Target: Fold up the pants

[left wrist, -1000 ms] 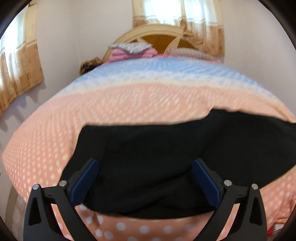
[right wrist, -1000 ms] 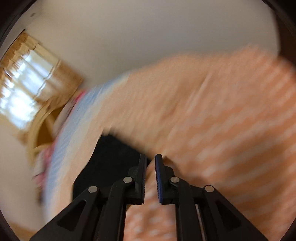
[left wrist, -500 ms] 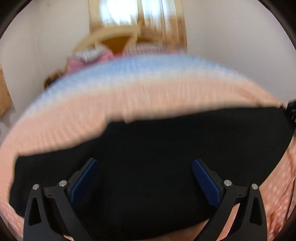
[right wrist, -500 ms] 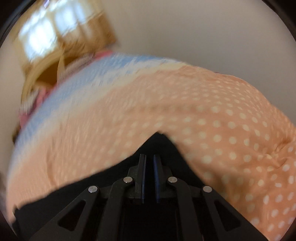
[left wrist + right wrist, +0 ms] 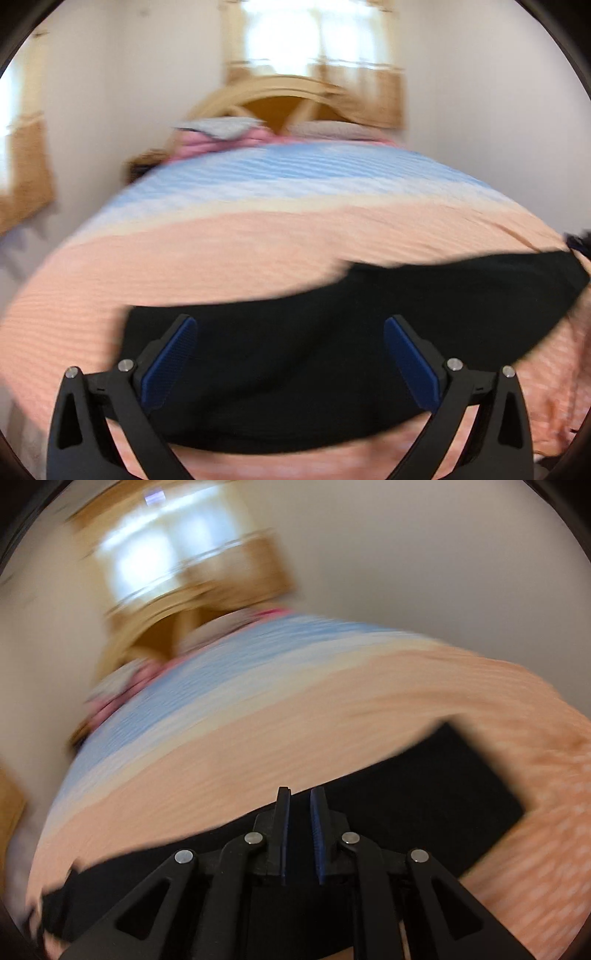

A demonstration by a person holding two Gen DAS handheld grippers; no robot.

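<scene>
- On the bed, a pair of black pants is seen spread across the peach part of the bedspread, near the foot edge.
- From the left wrist view, the pants are shown as a long dark band running from lower left up to the right edge of the picture.
- The left hand-held gripper is held wide open above the pants; nothing is gripped between its blue pads, and whether the cloth is touched cannot be told.
- In the right wrist view, the pants are seen as a dark strip from the lower left to a squared end at the right, lying on the peach bedspread.
- The right hand-held gripper is shown with its fingers brought close together, a narrow gap left between them; black cloth lies directly under and around the fingers, but whether any is pinched cannot be told.
- Farther up the bed, a blue band of bedspread is followed by pink and grey bedding against a curved wooden headboard.
- A bright window with tan curtains is set in the wall behind the headboard.
- No brand, label or writing can be read; both views are blurred.
</scene>
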